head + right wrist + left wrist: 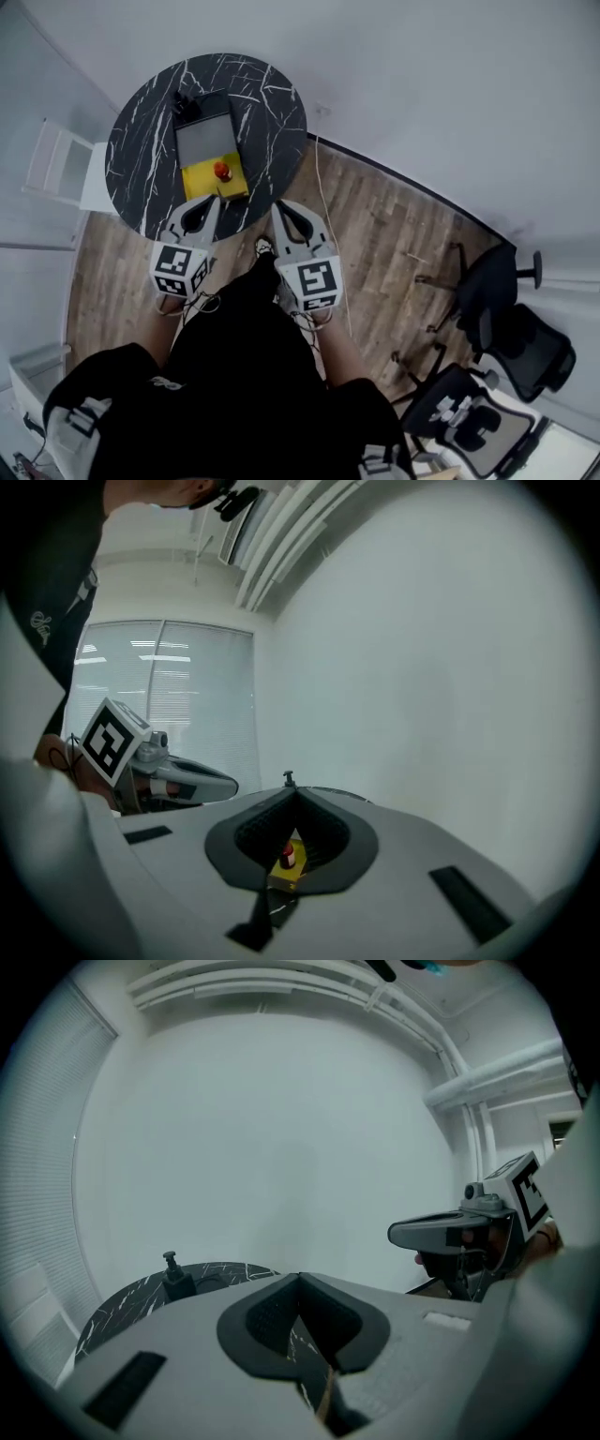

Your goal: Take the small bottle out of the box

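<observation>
We are at the approach: both grippers hang short of the worktop, off its 6 o'clock edge, and nothing is in hand yet. The left gripper has its fingers closed tip to tip with nothing between them. The right gripper is the same, with its tips meeting and empty. In the right gripper view the box shows only through the gap behind those tips.

To do this step well, we judge that one gripper should part its fingers before it descends. It should come down from above over the red cap and close on the bottle's body rather than on the cap alone. The right gripper looks better placed, since its own view already lines up on the bottle. The left gripper could steady the box wall so the box does not lift or slide with the bottle. The bottle is small and may tip if it is nudged sideways.

The box is yellow and open at the top, and it sits toward the worktop's 6 o'clock side. The small bottle stands upright inside it, a little toward 3 o'clock of the middle. We see nothing else in the box. A grey panel adjoins the box at 12 o'clock; we cannot tell whether it is the lid. A small black object sits beyond the panel.
</observation>
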`<state>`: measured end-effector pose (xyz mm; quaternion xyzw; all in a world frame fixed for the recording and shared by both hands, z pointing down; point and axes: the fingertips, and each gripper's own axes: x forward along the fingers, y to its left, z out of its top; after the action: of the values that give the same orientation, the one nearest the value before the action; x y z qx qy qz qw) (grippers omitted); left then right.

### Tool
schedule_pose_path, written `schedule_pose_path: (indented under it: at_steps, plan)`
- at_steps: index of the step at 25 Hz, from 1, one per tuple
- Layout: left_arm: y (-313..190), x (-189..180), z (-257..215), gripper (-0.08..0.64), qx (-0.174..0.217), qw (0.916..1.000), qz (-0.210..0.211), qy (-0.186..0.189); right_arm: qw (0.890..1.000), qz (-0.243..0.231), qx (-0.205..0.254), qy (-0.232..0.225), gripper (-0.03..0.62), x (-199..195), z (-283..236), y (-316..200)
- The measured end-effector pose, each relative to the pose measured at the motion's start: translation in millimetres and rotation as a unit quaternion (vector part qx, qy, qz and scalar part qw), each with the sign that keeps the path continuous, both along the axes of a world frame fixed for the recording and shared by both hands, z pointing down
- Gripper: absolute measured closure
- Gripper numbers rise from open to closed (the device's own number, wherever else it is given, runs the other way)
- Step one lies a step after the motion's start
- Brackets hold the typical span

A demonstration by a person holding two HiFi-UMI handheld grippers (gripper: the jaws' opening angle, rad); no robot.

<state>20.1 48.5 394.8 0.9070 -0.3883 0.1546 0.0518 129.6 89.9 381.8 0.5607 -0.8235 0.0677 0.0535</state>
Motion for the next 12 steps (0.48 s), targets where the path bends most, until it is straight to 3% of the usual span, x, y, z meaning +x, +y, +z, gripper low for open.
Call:
schedule_pose_path:
  at_steps: [6,12]
  plan:
    - [-78,-13,19,0.561,-0.019,0.9989,-0.043,-0.009,0.994,-0.098,-0.017,0.046,0.597,-13,11,-73]
    - [-133,-29,46,0.561,-0.062,0.9947,-0.081,-0.017,0.982,-0.169,-0.077,0.046,0.597,-38,41,-127]
